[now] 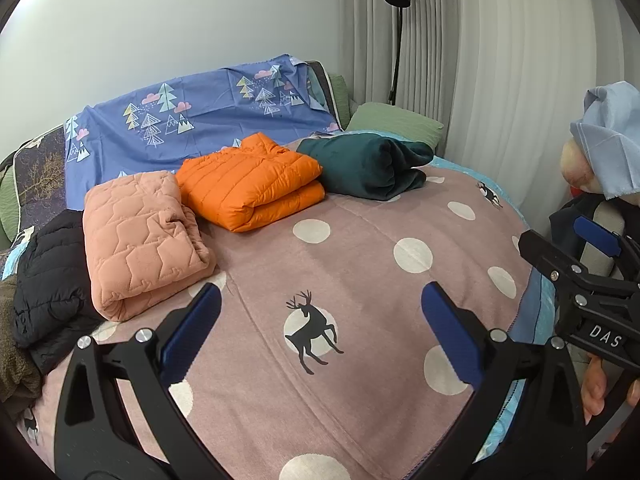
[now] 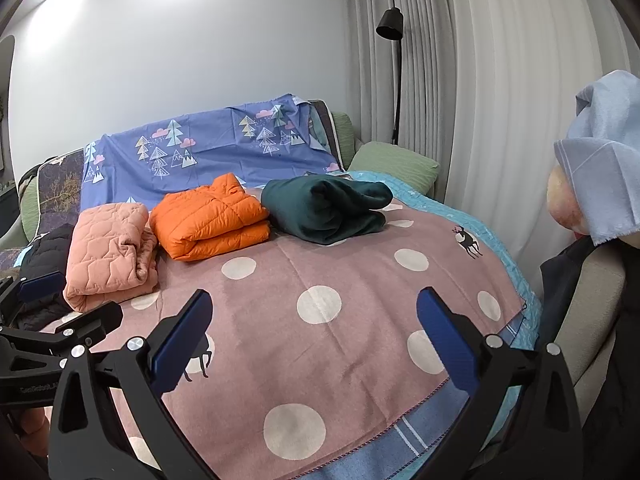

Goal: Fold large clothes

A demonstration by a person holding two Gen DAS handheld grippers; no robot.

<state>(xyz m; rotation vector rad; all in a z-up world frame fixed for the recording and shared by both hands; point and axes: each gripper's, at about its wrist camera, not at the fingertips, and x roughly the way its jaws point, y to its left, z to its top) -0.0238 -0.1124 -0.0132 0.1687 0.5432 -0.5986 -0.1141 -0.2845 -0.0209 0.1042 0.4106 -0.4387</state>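
Three folded garments lie in a row at the back of the pink dotted blanket (image 1: 360, 392): a peach quilted one (image 1: 140, 240) on the left, an orange puffer jacket (image 1: 248, 182) in the middle, a dark green fleece (image 1: 372, 164) on the right. They also show in the right wrist view: peach (image 2: 110, 252), orange (image 2: 208, 216), green (image 2: 326, 208). A black puffer jacket (image 1: 52, 276) lies unfolded at the left edge. My left gripper (image 1: 320, 332) is open and empty above the blanket. My right gripper (image 2: 314, 332) is open and empty, beside the left one.
A blue tree-print sheet (image 1: 200, 120) covers the sofa back. A green cushion (image 1: 394, 122) sits at the back right. A black floor lamp (image 1: 398, 32) stands by the curtain (image 1: 500, 80). A light blue cloth (image 1: 612, 136) hangs at the right over a chair.
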